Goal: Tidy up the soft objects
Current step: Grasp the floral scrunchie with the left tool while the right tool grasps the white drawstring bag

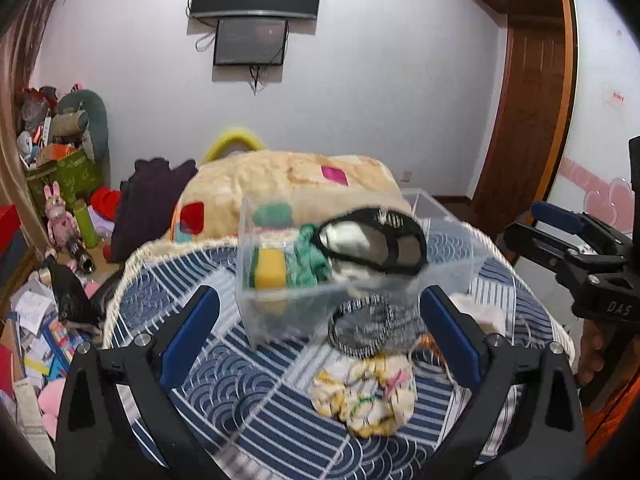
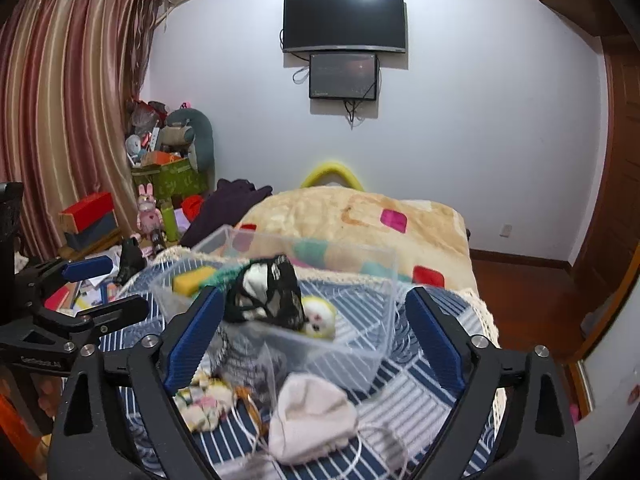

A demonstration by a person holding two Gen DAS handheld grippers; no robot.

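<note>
Both claws stand wide open and hold nothing: your left claw (image 1: 320,320) frames the near wall of the clear bin (image 1: 452,276), and your right claw (image 2: 312,328) hangs just above the bed, its blue fingers (image 2: 192,332) on either side of the loose pile.

You are partway through, by the look of it. Already in the bin are a yellow sponge (image 1: 270,270), a teal cloth (image 1: 308,260) and, in the right view, a small white-and-yellow toy (image 2: 318,316). A black lace piece (image 1: 372,240) shows blurred at the bin's rim; I cannot tell whether it is dropping in or draped on the edge, so check that it settles inside.

Left on the striped bedspread (image 1: 248,392), just in front of the bin:
- a black-and-white striped band (image 1: 362,330), partly behind the bin's wall;
- a floral scrunchie (image 1: 366,396);
- a pale pink cloth (image 2: 312,416), lying nearest your right claw, with a thin white cord (image 2: 384,440) looping beside it;
- something orange (image 2: 246,398) between the scrunchie and the pink cloth, too hidden to name.

So roughly half seems stowed, and the pink cloth looks like the easiest next pick for your right claw.
</note>
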